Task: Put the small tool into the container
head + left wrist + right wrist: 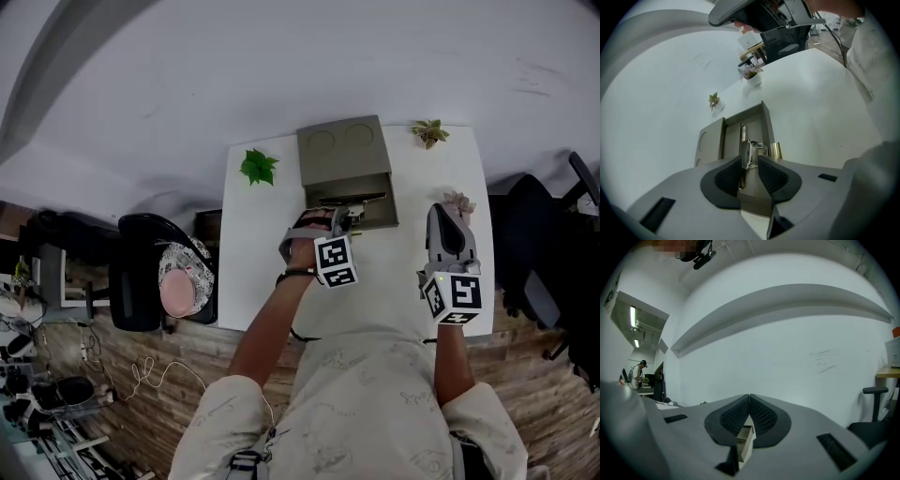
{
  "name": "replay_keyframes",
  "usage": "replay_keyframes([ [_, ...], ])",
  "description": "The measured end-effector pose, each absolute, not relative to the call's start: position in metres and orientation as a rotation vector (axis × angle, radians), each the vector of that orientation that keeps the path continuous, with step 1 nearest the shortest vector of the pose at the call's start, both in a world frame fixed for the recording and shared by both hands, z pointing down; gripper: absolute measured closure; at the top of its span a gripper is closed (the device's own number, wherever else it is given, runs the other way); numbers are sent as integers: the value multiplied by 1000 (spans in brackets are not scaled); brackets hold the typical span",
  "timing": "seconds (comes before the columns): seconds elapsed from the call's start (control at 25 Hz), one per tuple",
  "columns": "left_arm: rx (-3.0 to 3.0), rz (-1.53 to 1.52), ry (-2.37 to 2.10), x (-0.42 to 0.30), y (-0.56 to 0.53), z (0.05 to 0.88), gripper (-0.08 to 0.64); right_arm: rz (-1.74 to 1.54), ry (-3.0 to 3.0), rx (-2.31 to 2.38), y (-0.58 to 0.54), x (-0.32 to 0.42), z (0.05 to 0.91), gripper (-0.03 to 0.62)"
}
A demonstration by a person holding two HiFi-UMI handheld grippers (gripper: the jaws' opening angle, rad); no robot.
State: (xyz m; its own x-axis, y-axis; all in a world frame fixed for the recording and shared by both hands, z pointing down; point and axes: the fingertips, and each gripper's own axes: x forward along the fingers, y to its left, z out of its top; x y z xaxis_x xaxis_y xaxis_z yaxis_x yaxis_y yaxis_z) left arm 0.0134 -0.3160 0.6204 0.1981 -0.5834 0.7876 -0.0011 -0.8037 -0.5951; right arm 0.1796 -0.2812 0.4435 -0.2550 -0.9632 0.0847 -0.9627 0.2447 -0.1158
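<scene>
Small tool (pixel 749 151), a slim metal piece, lay in the open compartment of the container (pixel 767 123), low in the middle of the left gripper view. The left gripper (pixel 750 161) had its jaws spread wide around the tool's near end. That end sat closer to the pad on the frame's left, and the other pad stood clear of it. The right gripper (pixel 749 398) had its jaws closed together on nothing.

In the head view I counted 1 container (pixel 347 167) with 2 round recesses just above centre and 2 grippers. There were 3 potted sprigs on the white table (pixel 258 281): a green plant (pixel 258 167) left of the container, a pale plant (pixel 430 132) at the table's upper right, and a pinkish plant (pixel 458 203) beside the right gripper's tip.
</scene>
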Motion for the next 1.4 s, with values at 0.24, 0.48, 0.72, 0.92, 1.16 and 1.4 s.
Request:
replay_keyframes([
  [0.24, -2018, -1625, 577, 12, -306, 612, 443, -222, 2489, -1912, -270, 177, 442, 575],
  [0.48, -2028, -1620, 609, 10, -291, 605, 443, -229, 2503, -1903, -258, 175, 440, 575],
  [0.72, -2046, -1630, 652, 3, -275, 600, 443, -255, 2515, -1881, -248, 171, 441, 575],
  [0.92, -2071, -1615, 709, 0, -264, 587, 443, -282, 2521, -1860, -243, 170, 442, 575],
  [1.16, -2064, -1613, 729, -3, -253, 579, 443, -287, 2541, -1839, -243, 165, 439, 575],
  [1.4, -2120, -1564, 782, -10, -253, 569, 443, -264, 2557, -1858, -246, 157, 432, 575],
])
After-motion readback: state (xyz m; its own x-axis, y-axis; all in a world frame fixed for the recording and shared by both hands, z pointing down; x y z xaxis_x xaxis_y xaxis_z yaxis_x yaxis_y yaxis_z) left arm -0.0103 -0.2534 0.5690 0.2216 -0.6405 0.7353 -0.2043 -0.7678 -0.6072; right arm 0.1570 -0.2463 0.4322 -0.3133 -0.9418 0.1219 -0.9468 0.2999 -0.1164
